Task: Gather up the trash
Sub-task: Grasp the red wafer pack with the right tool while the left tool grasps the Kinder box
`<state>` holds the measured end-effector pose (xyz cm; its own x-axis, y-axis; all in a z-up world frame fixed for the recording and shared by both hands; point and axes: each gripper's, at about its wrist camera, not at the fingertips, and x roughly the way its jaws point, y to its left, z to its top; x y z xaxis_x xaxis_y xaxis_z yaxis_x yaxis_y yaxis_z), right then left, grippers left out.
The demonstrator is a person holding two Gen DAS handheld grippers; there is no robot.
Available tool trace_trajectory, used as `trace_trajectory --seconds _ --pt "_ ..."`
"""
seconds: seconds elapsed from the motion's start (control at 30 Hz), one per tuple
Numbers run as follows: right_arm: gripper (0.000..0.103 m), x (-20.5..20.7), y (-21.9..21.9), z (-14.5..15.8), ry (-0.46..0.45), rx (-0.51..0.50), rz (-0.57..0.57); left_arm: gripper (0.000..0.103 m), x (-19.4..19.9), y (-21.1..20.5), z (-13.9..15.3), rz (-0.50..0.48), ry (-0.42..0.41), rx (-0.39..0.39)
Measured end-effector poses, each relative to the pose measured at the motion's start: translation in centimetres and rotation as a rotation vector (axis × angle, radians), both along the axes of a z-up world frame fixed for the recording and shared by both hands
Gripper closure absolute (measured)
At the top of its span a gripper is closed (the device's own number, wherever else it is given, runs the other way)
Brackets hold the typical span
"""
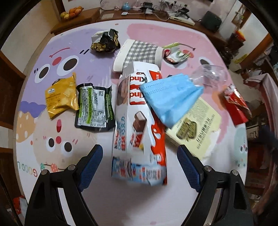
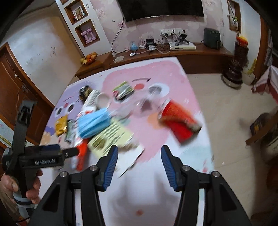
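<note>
From the left wrist view, the worktop wears a cartoon-printed cover in lilac, pink and white, with big eyes and faces. Trash lies scattered over it: a yellow snack packet beside a black-and-green wrapper, a crumpled black-and-gold wrapper farther back, a white and red Kinder box in the middle with a blue face mask lying over its edge, a grey-checked paper cup behind it, a cream biscuit box under the mask, a clear plastic piece and a red wrapper to the right. The left gripper hangs above the near end of the Kinder box, its blue fingers spread wide and touching nothing. Behind the worktop runs a low wooden cabinet with a fruit bowl, cables and small devices.

From the right wrist view, blurred by motion, the same litter sits toward the left of the worktop, the red wrapper nearest. The right gripper hovers over bare cover, fingers partly apart and empty. A hand holds the left gripper's handle at lower left. Beyond are a wall-mounted television, floral wallpaper, a pale tiled floor and what may be a dark appliance on the cabinet.
</note>
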<state>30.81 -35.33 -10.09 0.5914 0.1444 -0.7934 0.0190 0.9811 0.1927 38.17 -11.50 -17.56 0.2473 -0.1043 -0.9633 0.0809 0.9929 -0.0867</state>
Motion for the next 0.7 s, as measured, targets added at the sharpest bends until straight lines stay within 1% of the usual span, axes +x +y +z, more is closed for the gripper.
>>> trace_trajectory --seconds 0.03,0.1,0.27,0.43,0.53,0.63,0.67,0.7 --pt "0.044 0.9 -0.6 0.1 -0.012 -0.019 0.008 0.017 0.4 -0.1 -0.3 0.004 0.007 0.004" --pt "0.043 2.4 -1.5 -0.1 -0.017 -0.053 0.02 0.017 0.9 -0.2 -1.0 0.014 0.022 0.013" --pt "0.043 6.3 -3.5 -2.6 0.043 -0.113 0.043 0.017 1.9 -0.2 -2.2 0.04 0.047 0.029" --pt "0.043 8.8 -4.0 -5.7 0.124 -0.13 0.067 0.017 2.8 0.2 -2.7 0.045 0.052 -0.013" --pt "0.043 9.1 -3.6 -6.8 0.144 -0.138 0.078 0.017 3.4 0.4 -3.0 0.042 0.063 -0.045" --pt "0.044 9.3 -3.2 -8.0 0.185 -0.123 0.085 0.017 3.9 1.0 -3.3 0.046 0.079 -0.086" --pt "0.047 9.3 -3.0 -8.3 0.197 -0.121 0.086 0.017 4.0 1.2 -3.4 0.046 0.084 -0.096" --pt "0.049 9.1 -2.8 -8.4 0.19 -0.135 0.083 0.017 4.1 1.5 -3.5 0.045 0.089 -0.105"
